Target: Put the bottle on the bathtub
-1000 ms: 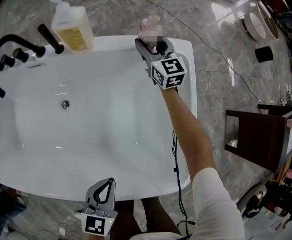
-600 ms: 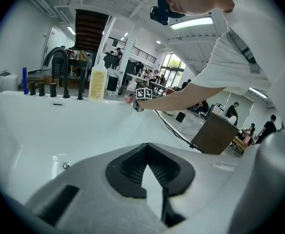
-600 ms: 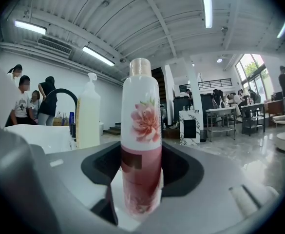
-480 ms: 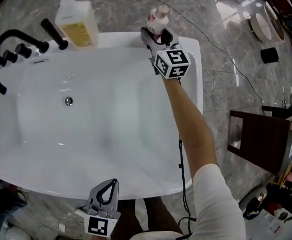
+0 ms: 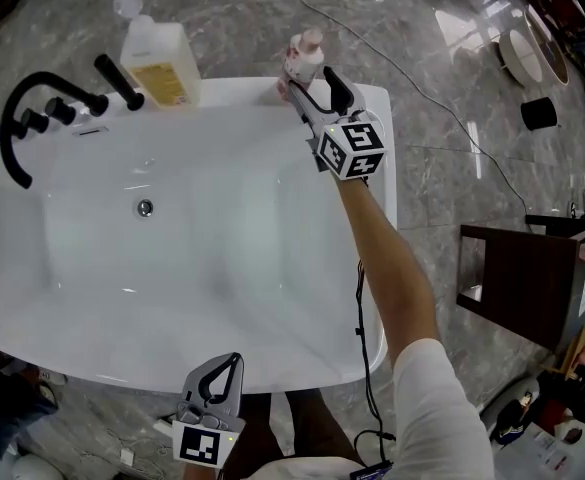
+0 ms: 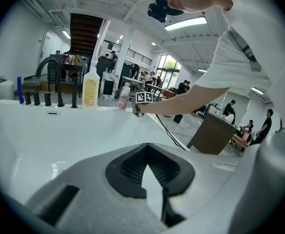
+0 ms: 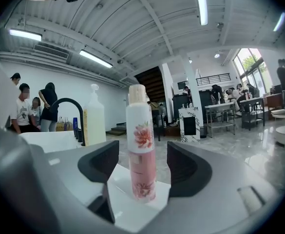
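A pink and white bottle (image 5: 305,56) (image 7: 141,150) stands upright on the far right corner of the white bathtub's rim (image 5: 242,90). My right gripper (image 5: 308,78) (image 7: 142,168) is open, one jaw on each side of the bottle with a gap at both sides. Its arm reaches across the tub. My left gripper (image 5: 230,363) (image 6: 149,167) is shut and empty at the tub's near edge. In the left gripper view the bottle (image 6: 123,100) is small and distant on the rim.
A large white pump bottle with a yellow label (image 5: 157,63) stands on the far rim beside black faucet fittings (image 5: 27,118). A drain (image 5: 145,208) sits in the basin. A cable (image 5: 442,98) crosses the marble floor, and a dark wooden stool (image 5: 517,278) stands at the right.
The right gripper brought the bottle down onto the rim's corner and its jaws opened off it. The left gripper stayed put.
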`<action>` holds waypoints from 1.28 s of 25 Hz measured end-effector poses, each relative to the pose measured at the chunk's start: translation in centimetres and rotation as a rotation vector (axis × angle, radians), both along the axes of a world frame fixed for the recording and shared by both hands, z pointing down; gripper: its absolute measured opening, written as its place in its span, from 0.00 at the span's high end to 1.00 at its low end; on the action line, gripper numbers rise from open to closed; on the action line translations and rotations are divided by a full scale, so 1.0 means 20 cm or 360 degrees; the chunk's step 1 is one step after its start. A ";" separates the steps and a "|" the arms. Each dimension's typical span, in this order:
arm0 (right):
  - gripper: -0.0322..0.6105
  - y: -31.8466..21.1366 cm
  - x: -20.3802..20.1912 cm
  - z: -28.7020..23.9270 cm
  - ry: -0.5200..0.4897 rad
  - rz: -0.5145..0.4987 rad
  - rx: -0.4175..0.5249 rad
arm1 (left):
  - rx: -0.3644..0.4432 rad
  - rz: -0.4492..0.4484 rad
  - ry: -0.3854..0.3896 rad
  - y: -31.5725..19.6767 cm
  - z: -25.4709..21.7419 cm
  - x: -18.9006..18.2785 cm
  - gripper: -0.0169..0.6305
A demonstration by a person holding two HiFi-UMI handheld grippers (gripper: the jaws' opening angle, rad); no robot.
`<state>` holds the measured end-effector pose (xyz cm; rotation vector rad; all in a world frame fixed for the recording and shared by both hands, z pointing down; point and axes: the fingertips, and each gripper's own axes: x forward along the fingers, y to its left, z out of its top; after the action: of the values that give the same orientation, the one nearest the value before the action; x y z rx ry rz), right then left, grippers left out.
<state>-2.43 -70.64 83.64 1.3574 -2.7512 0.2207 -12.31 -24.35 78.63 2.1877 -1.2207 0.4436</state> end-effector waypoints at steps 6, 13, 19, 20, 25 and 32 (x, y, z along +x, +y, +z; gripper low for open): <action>0.47 0.28 0.05 -0.28 -0.0015 -0.0088 -0.0015 | 0.0134 0.0032 0.0014 -0.04 -0.28 0.09 0.96; 0.47 0.70 0.08 -0.73 -0.0113 -0.0183 -0.0049 | 0.0321 0.0076 0.0000 -0.11 -0.70 0.12 0.96; 0.53 1.06 0.17 -1.20 -0.0193 -0.0209 0.0004 | 0.0464 0.0074 -0.0002 -0.08 -1.07 0.14 0.96; 0.53 1.12 0.18 -1.26 -0.0204 -0.0212 0.0010 | 0.0480 0.0076 -0.0007 -0.07 -1.12 0.14 0.96; 0.55 1.37 0.21 -1.57 -0.0266 -0.0206 0.0047 | 0.0571 0.0116 -0.0031 -0.01 -1.33 0.14 0.96; 0.56 1.79 0.25 -1.91 -0.0280 -0.0227 0.0089 | 0.0700 0.0219 -0.0062 0.04 -1.58 0.16 0.96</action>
<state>2.58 -34.80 45.37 1.2006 -3.0057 0.2692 -9.09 -23.64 46.99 2.6569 -1.2877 0.2924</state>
